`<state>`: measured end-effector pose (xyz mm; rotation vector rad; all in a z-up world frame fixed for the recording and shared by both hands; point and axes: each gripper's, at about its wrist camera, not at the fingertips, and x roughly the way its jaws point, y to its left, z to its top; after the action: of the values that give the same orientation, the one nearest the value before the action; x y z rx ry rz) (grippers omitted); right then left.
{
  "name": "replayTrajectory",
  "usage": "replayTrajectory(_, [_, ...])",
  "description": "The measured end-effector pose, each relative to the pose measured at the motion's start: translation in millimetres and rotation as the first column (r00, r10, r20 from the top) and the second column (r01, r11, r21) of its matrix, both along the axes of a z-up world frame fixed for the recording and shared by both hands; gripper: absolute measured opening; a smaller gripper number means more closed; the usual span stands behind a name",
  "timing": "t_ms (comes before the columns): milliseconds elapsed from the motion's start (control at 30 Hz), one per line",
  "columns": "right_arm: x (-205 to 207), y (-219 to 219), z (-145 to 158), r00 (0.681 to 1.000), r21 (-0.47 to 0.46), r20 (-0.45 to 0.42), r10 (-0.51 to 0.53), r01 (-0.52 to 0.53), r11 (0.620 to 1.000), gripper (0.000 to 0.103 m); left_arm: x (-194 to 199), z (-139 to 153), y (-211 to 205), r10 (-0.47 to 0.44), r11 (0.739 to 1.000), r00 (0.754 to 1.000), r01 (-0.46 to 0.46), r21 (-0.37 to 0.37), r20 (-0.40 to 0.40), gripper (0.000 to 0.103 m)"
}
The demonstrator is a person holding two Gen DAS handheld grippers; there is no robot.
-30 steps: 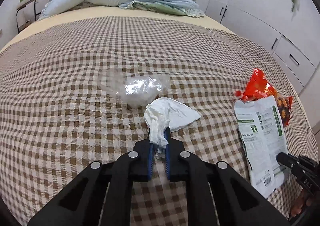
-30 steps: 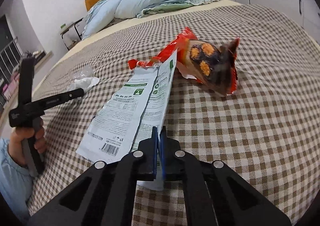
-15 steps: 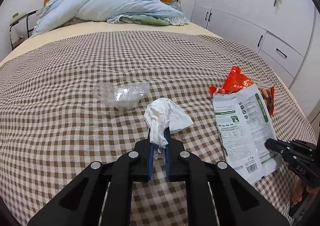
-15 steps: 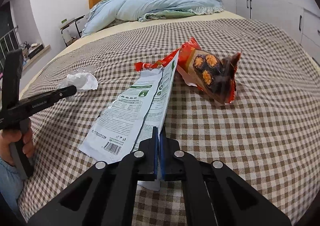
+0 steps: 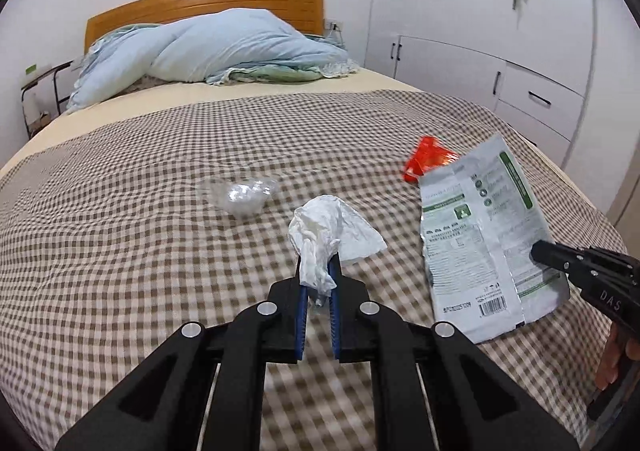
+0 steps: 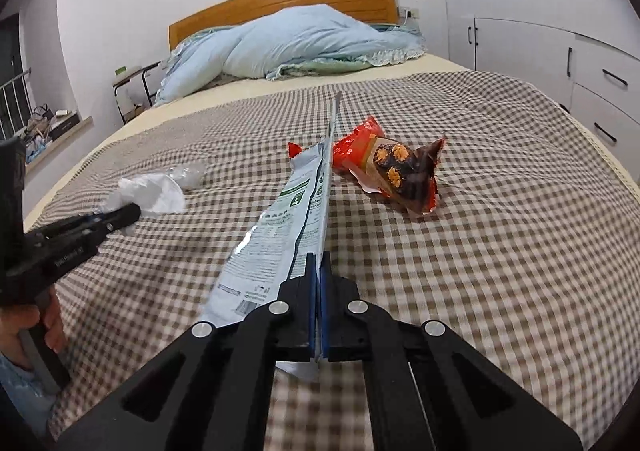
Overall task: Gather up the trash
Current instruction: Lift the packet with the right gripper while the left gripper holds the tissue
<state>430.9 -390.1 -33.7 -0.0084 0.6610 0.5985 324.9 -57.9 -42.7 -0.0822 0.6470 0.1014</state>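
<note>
My left gripper (image 5: 318,271) is shut on a crumpled white tissue (image 5: 332,229), held just above the checked bedspread (image 5: 120,271). From the right wrist view the same tissue (image 6: 150,193) shows at the left gripper's tip. My right gripper (image 6: 319,257) is shut on the lower edge of a silver-white foil bag (image 6: 288,219) with green print, lifted edge-on off the bed. In the left wrist view that foil bag (image 5: 486,229) hangs from the right gripper (image 5: 538,251). A red and brown snack wrapper (image 6: 394,167) and a crumpled clear plastic piece (image 5: 240,195) lie on the bedspread.
A pale blue duvet (image 5: 216,47) is heaped at the wooden headboard (image 5: 208,1). White cupboards with drawers (image 5: 532,95) run along the bed's right side. A small side table (image 6: 132,85) stands left of the bed. A hand (image 6: 44,325) holds the left gripper's handle.
Both grippers have risen and drawn back with their loads. The foil bag now hangs edge-on off the bed, clear of the red wrapper. The tissue is up off the bedspread.
</note>
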Motion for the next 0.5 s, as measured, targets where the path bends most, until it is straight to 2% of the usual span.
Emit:
replayTrajectory(233, [-35, -14, 11, 1.0, 0.043, 0.016, -0.025, 0.024, 0.999, 0.002, -32, 17, -13, -0.019, 1.0, 1.0, 0.019, -0.015, 0.025, 0.007])
replayTrajectory(500, [-67, -26, 17, 0.996, 0.037, 0.004, -0.091, 0.091, 0.995, 0.002, -71, 14, -12, 0.008, 0.992, 1.0, -0.004, -0.128, 0.029, 0.007])
